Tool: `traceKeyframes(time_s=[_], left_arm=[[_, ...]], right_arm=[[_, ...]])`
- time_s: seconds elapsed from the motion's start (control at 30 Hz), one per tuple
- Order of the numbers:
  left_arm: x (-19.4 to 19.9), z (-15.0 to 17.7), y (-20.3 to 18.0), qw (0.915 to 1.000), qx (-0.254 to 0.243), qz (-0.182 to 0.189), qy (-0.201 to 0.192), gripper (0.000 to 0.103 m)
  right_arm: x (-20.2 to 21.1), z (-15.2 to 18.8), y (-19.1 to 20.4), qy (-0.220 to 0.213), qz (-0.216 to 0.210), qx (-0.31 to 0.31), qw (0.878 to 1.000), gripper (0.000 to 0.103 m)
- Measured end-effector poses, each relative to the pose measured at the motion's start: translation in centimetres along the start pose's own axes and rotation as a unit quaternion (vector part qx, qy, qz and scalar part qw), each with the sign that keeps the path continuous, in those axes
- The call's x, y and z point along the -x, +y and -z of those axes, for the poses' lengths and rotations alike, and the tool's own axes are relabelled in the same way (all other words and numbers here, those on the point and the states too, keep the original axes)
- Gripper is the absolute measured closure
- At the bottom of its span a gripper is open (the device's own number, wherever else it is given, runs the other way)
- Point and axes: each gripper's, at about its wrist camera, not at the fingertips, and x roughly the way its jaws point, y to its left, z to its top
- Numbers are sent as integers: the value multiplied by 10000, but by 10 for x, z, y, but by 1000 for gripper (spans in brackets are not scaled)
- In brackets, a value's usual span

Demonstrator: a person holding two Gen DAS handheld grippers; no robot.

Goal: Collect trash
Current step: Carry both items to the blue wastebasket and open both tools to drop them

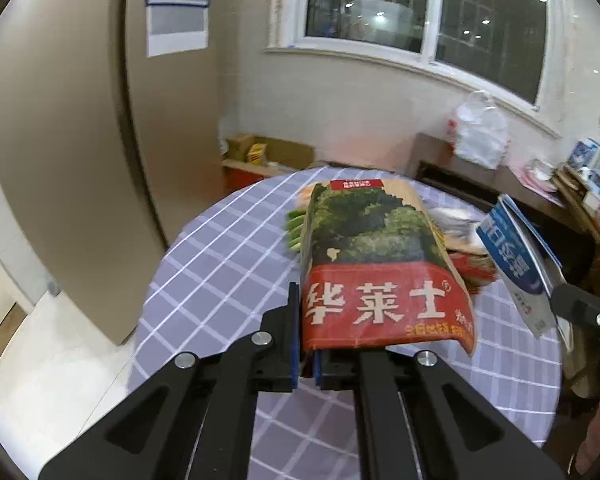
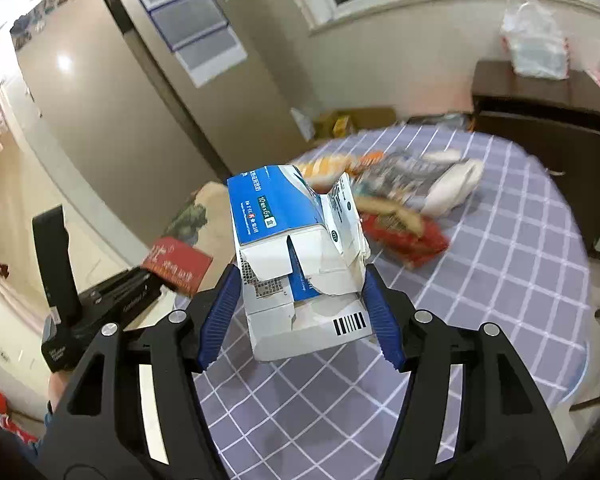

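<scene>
Fingers (image 1: pixel 295 344) of the left gripper (image 1: pixel 306 360) were pressed nearly together, pinching the near edge of the paper bag (image 1: pixel 376 268), a tan sack with a red band and green foliage print, which rose from the blue pads toward twelve o'clock, lifted above the surface (image 1: pixel 220 280). Over on the right, the fingers (image 2: pixel 380 312) of the right gripper (image 2: pixel 300 312) stood spread about the width of the carton (image 2: pixel 296 256), a torn blue-and-white box with a barcode at its near corner, and clamped it from both sides; it too hung clear of the checked cloth. In the left view that carton (image 1: pixel 516 264) showed at three o'clock, tilted, with the black body of the other gripper just below it. In the right view the paper bag (image 2: pixel 188 240) sat at nine o'clock, held by the left gripper's dark frame.

Beyond the carton, at one o'clock on the surface (image 2: pixel 500 260), lay the remaining litter: a red wrapper (image 2: pixel 412 240), a crumpled printed packet (image 2: pixel 404 176) and a white bag (image 2: pixel 452 188), all blurred and huddled together. Green stalks (image 1: pixel 294 228) peeked out at eleven o'clock beside the paper bag. Farther back, a white plastic sack (image 1: pixel 480 128) rested on a dark cabinet (image 1: pixel 460 172) under the window (image 1: pixel 420 12), and cardboard boxes (image 1: pixel 268 152) stood by the wall.
</scene>
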Motion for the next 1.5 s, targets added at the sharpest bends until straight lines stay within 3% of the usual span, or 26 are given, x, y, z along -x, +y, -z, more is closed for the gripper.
traceKeyframes(time_s=[0.23, 0.43, 0.6, 0.77, 0.97, 1.17, 1.23, 1.27, 1.33, 1.4, 1.5], left_arm=[[10, -18, -78, 9969, -569, 505, -186, 98], [-3, -18, -166, 9875, -1109, 1113, -72, 98], [-27, -3, -259, 9707, -1621, 1748, 312, 98], [-61, 23, -346, 9508, -2174, 2084, 733, 98], [-113, 67, -437, 9288, -2795, 2025, 1350, 98], [-166, 99, -490, 9207, -2912, 1759, 1911, 98], [-182, 105, -504, 9174, -2933, 1708, 2077, 93], [-193, 110, -510, 9138, -2961, 1699, 2202, 86], [-205, 115, -516, 9129, -2993, 1600, 2267, 34], [-212, 118, -516, 9141, -3055, 1468, 2227, 28], [-216, 116, -513, 9137, -2987, 1496, 2316, 27]], right_arm=[[50, -8, -48, -532, 481, -315, 9969, 42], [106, -1, -136, -888, 1193, -1019, 9836, 41], [141, 24, -229, -863, 1900, -1798, 9613, 41], [149, 64, -312, -595, 2327, -2579, 9358, 41], [135, 105, -387, -293, 2326, -3380, 9115, 41], [116, 132, -438, -138, 2130, -4027, 8901, 41], [108, 138, -451, -130, 1951, -4216, 8854, 38], [104, 142, -460, -146, 1883, -4354, 8802, 31], [95, 150, -473, -129, 1807, -4593, 8696, 15], [90, 157, -481, -107, 1874, -4766, 8589, 13], [94, 160, -478, -152, 1933, -4788, 8562, 13]])
